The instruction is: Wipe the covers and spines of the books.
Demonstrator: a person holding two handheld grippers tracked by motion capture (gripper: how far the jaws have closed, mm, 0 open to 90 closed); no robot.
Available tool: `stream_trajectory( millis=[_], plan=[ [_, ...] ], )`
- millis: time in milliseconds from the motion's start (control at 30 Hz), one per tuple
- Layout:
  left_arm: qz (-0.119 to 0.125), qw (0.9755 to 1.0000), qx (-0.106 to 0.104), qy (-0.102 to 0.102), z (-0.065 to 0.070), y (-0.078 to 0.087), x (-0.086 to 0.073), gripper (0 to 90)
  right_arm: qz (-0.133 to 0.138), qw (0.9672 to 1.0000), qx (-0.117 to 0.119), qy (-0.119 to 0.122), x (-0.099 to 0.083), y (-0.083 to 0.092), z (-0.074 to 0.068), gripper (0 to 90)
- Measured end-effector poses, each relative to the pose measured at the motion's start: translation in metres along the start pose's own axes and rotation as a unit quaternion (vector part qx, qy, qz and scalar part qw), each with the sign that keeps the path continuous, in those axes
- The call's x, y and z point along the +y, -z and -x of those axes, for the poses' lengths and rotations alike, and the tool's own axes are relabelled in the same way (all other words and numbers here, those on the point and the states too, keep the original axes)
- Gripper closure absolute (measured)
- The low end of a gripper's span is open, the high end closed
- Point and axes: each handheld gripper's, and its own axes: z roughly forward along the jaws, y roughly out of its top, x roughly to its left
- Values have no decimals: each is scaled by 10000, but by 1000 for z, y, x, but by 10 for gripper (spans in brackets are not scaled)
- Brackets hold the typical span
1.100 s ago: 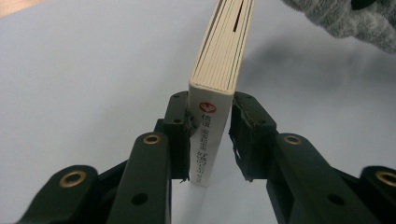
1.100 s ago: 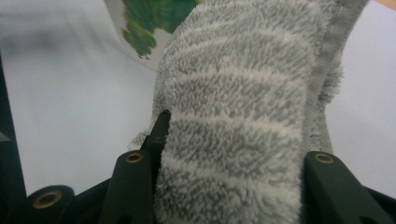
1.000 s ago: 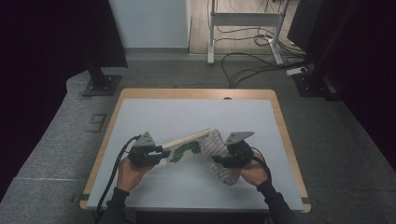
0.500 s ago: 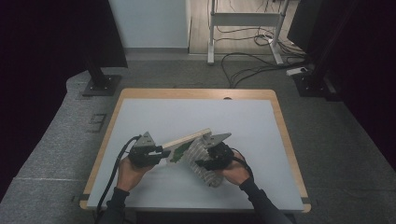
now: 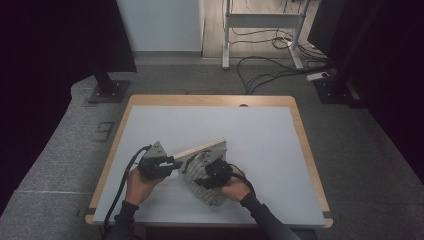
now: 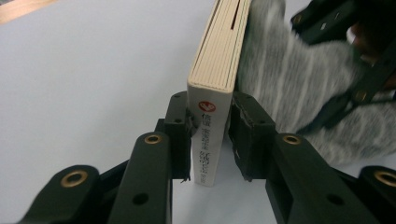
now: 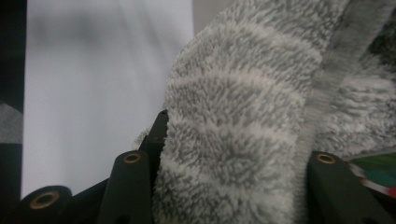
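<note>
Presently, left to right: left gripper point(image 5: 172, 163) is clamping the spine end of a cream hardback book point(image 6: 219, 70), its long axis running up-right, raised above the pale grey table point(image 5: 260, 130). Right gripper point(image 5: 212, 169) is closing its jaws around a fuzzy grey-and-white striped fabric sleeve point(image 7: 233, 154) lying against the book's right face, nearer that hand.

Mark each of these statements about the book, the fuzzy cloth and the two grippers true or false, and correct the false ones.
1. The left gripper clamps the book at its spine end. True.
2. The book lies flat and open on the table. False: it is closed and held on edge.
3. The right gripper has the striped grey fuzzy cloth between its jaws. True.
4. The cloth sits far from the book. False: it lies right against the book's side.
</note>
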Motion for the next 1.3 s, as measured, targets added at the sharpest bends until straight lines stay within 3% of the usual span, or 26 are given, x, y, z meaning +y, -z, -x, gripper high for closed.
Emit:
stream_trajectory(
  millis=[200,433,567,800,1067,1300],
  plan=[
    [4,10000,-26,11,0,0,0,678,-30,10000,36,-17,-3,-10,-2,480],
    [4,10000,-12,28,0,0,0,659,-129,9999,77,-27,0,-7,-5,310],
    [-13,10000,3,22,0,0,0,668,-6,10000,18,-54,5,0,-7,254],
    [-20,10000,-5,50,-1,-1,0,666,245,9996,-90,-79,12,25,-4,242],
    [-51,10000,-28,47,0,-3,0,659,467,9977,-457,-189,12,54,9,230],
    [-44,10000,-23,44,0,-2,0,656,660,9927,-914,-425,2,76,30,225]
  ],
)
